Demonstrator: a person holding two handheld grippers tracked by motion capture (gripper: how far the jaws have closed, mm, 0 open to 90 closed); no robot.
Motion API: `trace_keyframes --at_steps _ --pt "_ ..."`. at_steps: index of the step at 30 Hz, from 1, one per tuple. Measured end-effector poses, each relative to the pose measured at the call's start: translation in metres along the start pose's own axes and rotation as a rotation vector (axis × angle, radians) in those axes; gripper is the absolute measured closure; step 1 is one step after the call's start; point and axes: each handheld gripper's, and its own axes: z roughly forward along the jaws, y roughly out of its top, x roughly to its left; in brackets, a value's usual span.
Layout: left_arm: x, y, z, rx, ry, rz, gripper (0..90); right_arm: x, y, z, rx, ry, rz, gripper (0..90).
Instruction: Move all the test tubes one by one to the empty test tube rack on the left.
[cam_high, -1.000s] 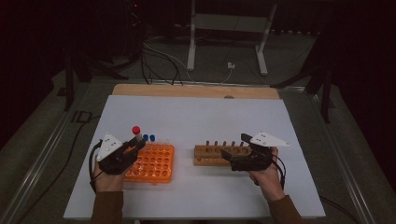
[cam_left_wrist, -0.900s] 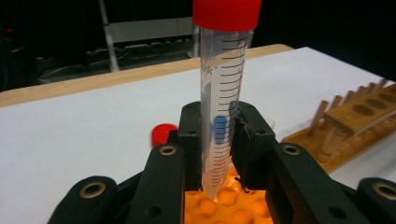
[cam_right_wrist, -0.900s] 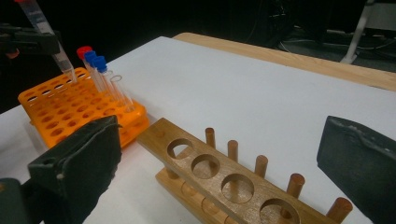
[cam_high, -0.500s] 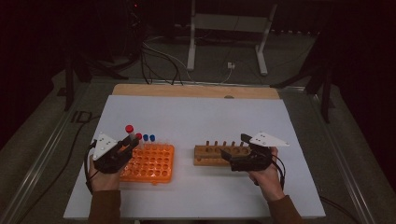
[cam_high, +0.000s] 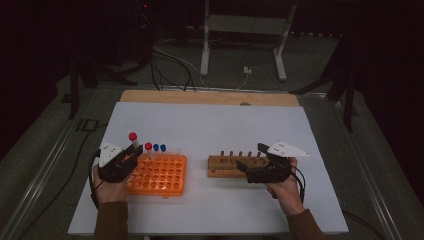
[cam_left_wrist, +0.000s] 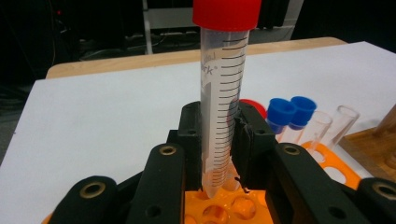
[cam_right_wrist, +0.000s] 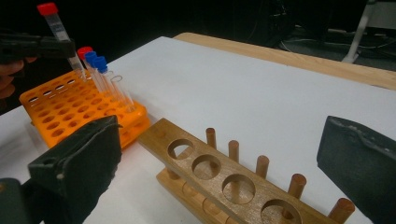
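My left gripper (cam_high: 131, 156) (cam_left_wrist: 219, 135) is shut on a clear, red-capped tube (cam_high: 133, 142) (cam_left_wrist: 223, 102), held upright. The tube's tip hangs just over a hole at the far left corner of the orange rack (cam_high: 159, 176) (cam_left_wrist: 219, 207). Along the rack's far row stand another red-capped tube (cam_high: 148, 148), two blue-capped tubes (cam_high: 159, 148) (cam_left_wrist: 289, 112) and uncapped clear ones. My right gripper (cam_high: 250, 158) (cam_right_wrist: 224, 140) is open, its jaws standing either side of the empty wooden rack (cam_high: 227, 166) (cam_right_wrist: 210, 175). The right gripper view also has the held tube (cam_right_wrist: 58, 28) and the orange rack (cam_right_wrist: 70, 112).
Both racks sit near the front of a white sheet (cam_high: 225, 125) on the table. A bare wooden strip (cam_high: 210, 97) runs along the back edge. Beyond it are cables and a metal stand (cam_high: 242, 35) on the dark floor.
My left gripper has carried the red-capped tube leftward and slightly down, toward the orange rack's far left corner. The right gripper has stayed where it was.
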Motion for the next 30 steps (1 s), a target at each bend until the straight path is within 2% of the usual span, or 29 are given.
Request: trace_keyframes --at_steps 7,18,23,27,30 --pt "0.002 -0.004 0.008 0.02 0.014 -0.026 75.3 0.0 0.0 0.001 0.002 0.002 0.003 0.0" --pt "0.0 -0.008 0.019 0.064 0.032 -0.018 75.3 -0.001 -0.001 0.0 0.002 0.004 0.008 0.0" --pt "0.001 -0.011 0.024 0.138 0.024 -0.028 75.3 -0.001 -0.001 0.001 0.005 0.004 0.004 0.0" --pt "0.0 -0.013 0.029 0.212 0.028 -0.012 75.5 -0.002 -0.001 0.0 0.003 0.006 0.004 0.0" --pt "-0.001 -0.014 0.031 0.244 0.032 -0.006 75.6 -0.002 -0.001 0.0 0.001 0.005 0.004 0.0"
